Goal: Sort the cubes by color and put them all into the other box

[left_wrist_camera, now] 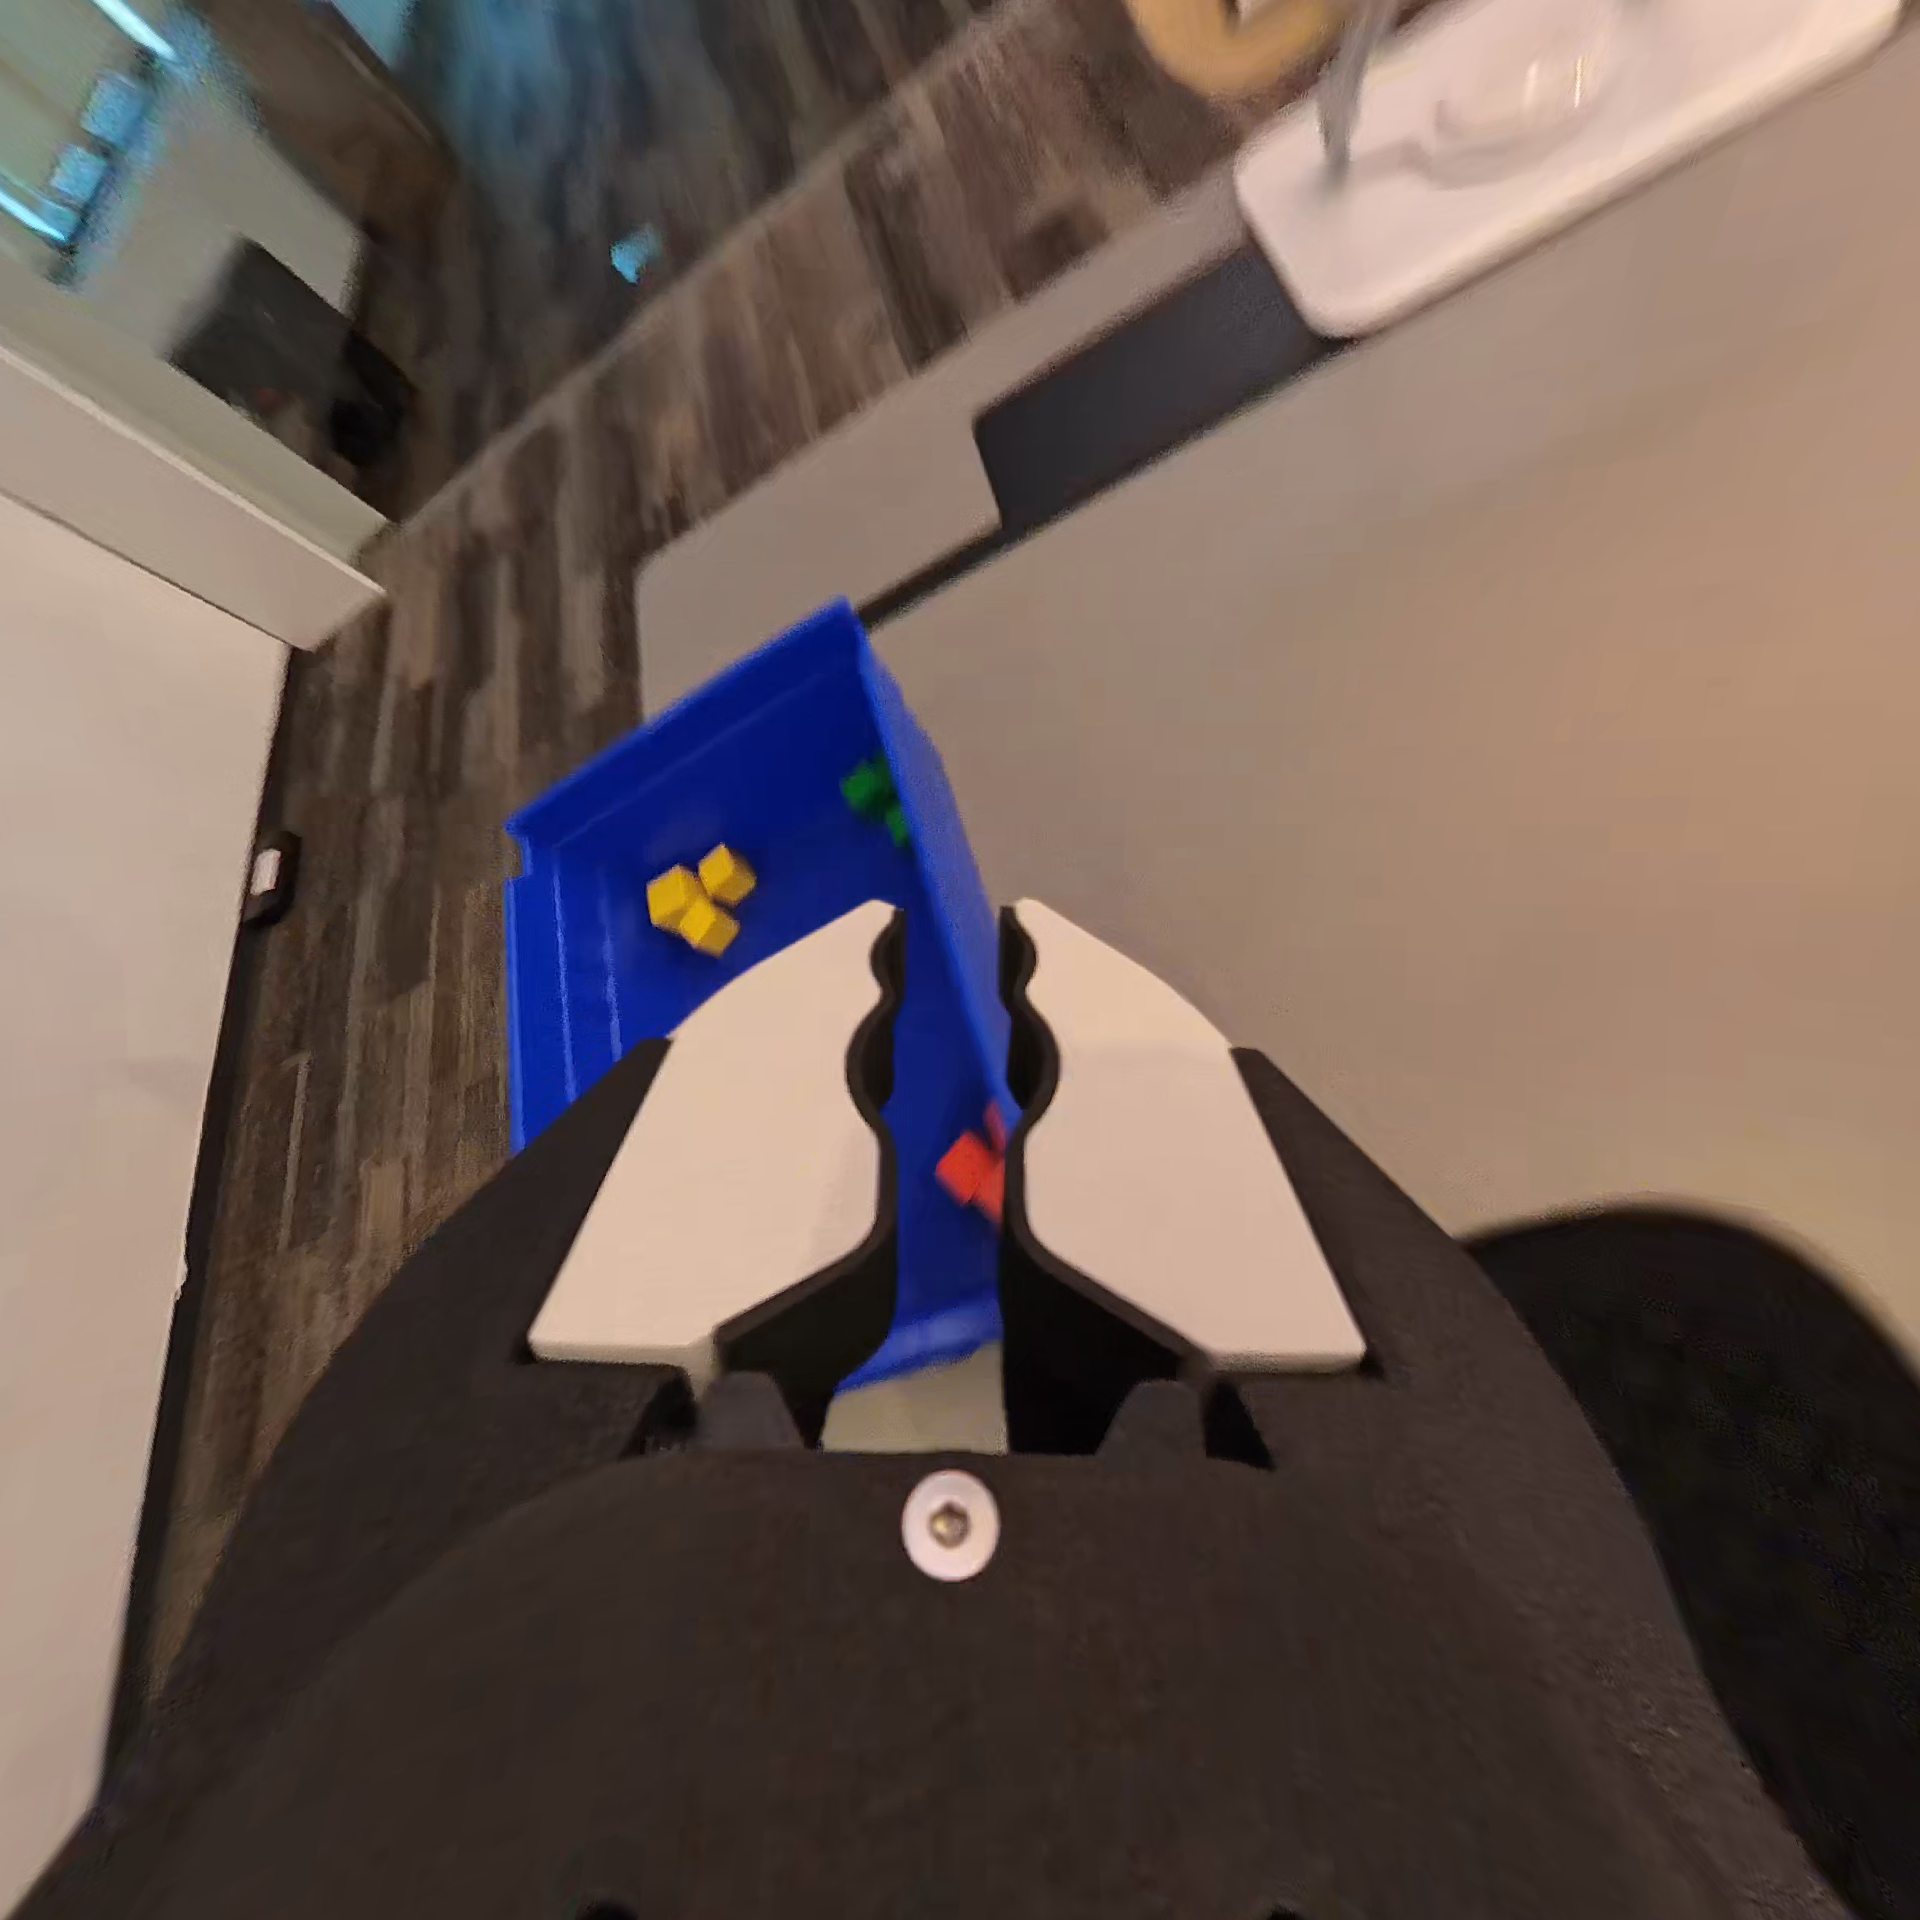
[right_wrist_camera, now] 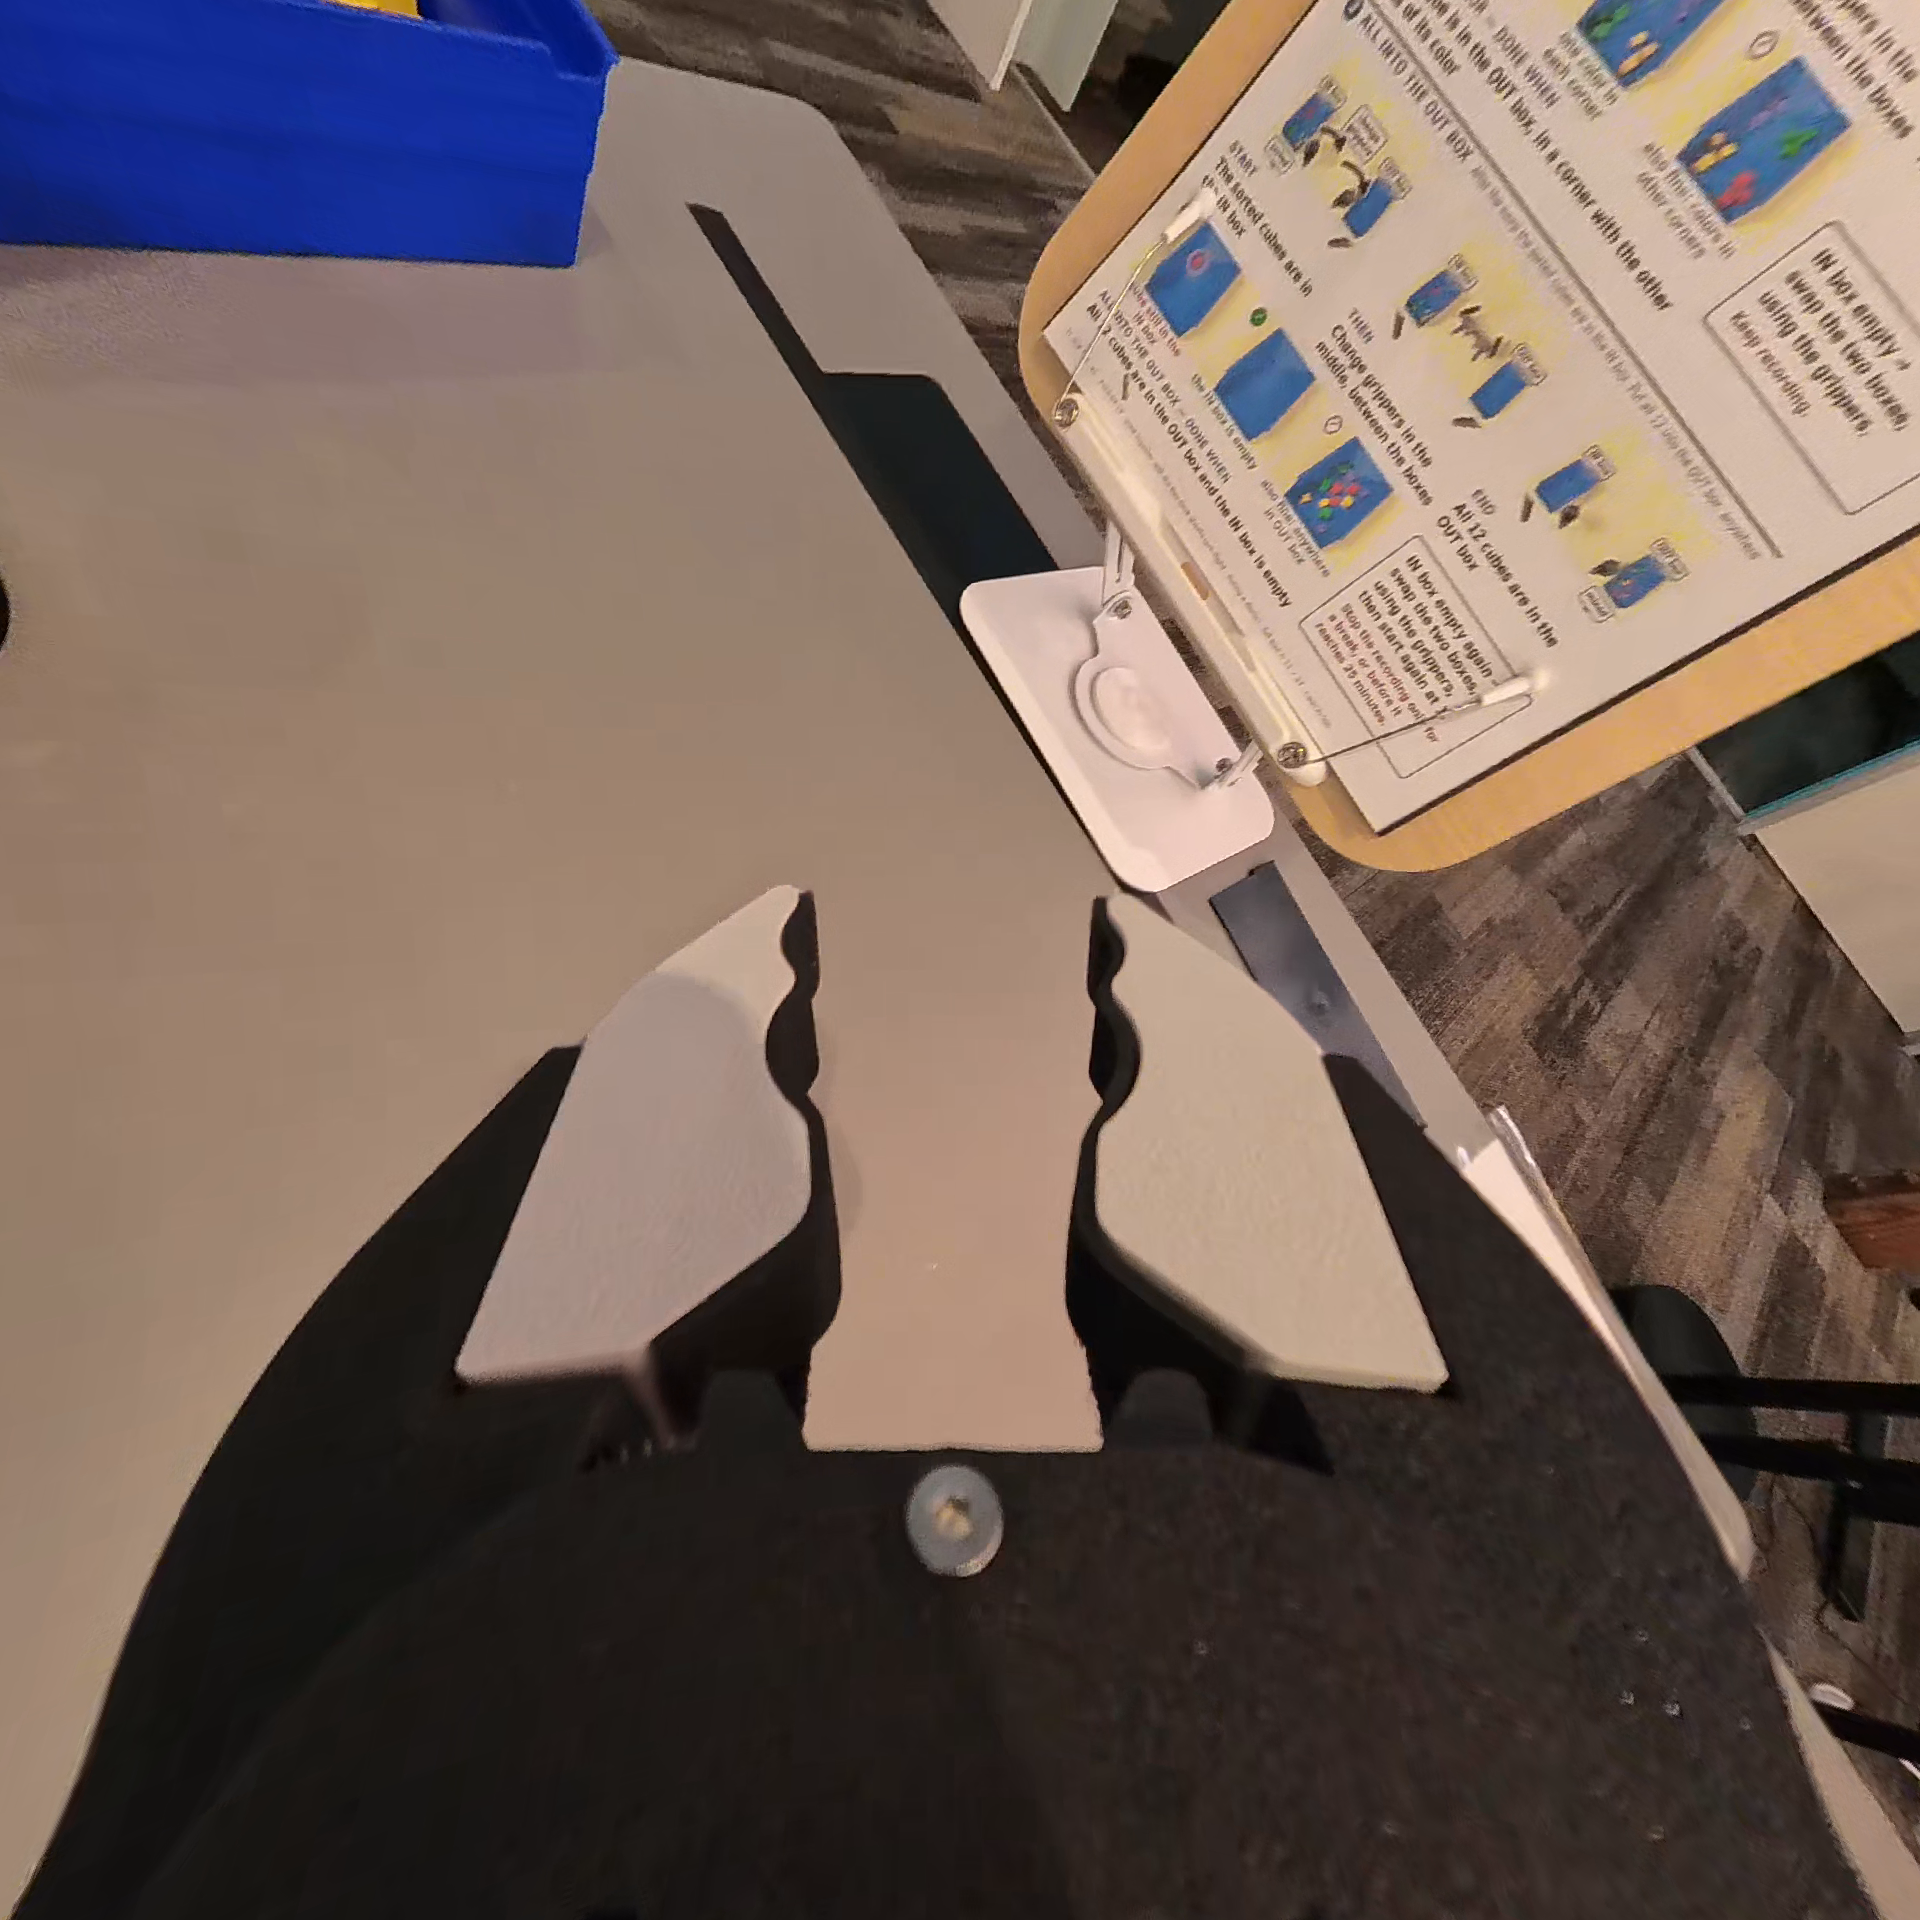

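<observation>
Two grippers, one box wall pinched: spill risk

Left to right. Left wrist view: blue plastic box (left_wrist_camera: 727, 831) sits at the edge of the grey table (left_wrist_camera: 1455, 831), floor right beside it. Inside, sorted by corner: three yellow cubes (left_wrist_camera: 698, 902), green cubes (left_wrist_camera: 875, 795) against the right wall, red cubes (left_wrist_camera: 971, 1169) close to the near corner. Left gripper (left_wrist_camera: 951, 914) has its jaws straddling the box's right wall, gap narrow, apparently clamped on it; contact itself is blurred, so that is a judgement.

Risks: frame is smeared and rolled hard, so the tool looks mid-swing. Dragging or tilting the box by one wall could slide the colour groups together, or tip it off the table edge. Thin wall could also slip out.

Right wrist view: right gripper (right_wrist_camera: 951, 904) hovers over bare table, jaws apart, nothing between them, pitched down. Another blue box corner (right_wrist_camera: 312, 135) far left; clipboard stand with instruction sheet (right_wrist_camera: 1507, 364) at right, a snag hazard on a wide swing.
</observation>
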Demonstrator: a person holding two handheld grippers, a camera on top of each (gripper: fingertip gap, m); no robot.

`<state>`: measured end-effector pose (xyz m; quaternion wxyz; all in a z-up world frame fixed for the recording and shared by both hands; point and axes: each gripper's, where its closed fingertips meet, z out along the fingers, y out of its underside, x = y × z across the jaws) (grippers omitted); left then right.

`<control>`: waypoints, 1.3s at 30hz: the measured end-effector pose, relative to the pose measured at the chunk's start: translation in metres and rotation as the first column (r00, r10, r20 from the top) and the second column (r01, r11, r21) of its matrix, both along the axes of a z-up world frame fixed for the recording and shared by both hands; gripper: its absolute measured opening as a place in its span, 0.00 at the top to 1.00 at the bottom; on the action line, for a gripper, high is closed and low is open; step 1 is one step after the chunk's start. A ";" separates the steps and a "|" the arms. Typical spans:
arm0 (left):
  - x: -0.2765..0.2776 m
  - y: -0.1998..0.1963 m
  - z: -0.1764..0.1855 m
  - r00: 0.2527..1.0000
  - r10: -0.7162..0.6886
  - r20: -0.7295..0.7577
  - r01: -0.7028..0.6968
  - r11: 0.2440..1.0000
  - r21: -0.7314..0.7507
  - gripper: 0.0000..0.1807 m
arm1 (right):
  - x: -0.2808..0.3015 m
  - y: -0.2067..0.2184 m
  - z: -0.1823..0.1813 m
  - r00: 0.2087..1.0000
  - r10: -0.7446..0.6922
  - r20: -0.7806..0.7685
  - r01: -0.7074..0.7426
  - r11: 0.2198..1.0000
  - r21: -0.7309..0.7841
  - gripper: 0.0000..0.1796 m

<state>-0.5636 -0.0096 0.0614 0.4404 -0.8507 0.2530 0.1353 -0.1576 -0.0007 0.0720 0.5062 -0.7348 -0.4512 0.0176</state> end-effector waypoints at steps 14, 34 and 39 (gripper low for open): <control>-0.091 -0.004 -0.165 0.869 0.412 0.274 -0.064 0.642 -0.764 0.67 | 0.002 0.010 -0.037 0.996 -0.011 0.086 0.020 0.995 -0.100 0.72; -0.094 0.001 -0.184 0.841 0.486 0.240 -0.084 0.554 -0.828 0.71 | 0.022 0.012 -0.038 0.989 -0.048 0.140 0.060 0.995 -0.082 0.73; -0.093 0.002 -0.176 0.803 0.506 0.316 -0.045 0.580 -0.814 0.76 | 0.025 0.011 -0.037 0.987 -0.057 0.147 0.069 0.995 -0.076 0.74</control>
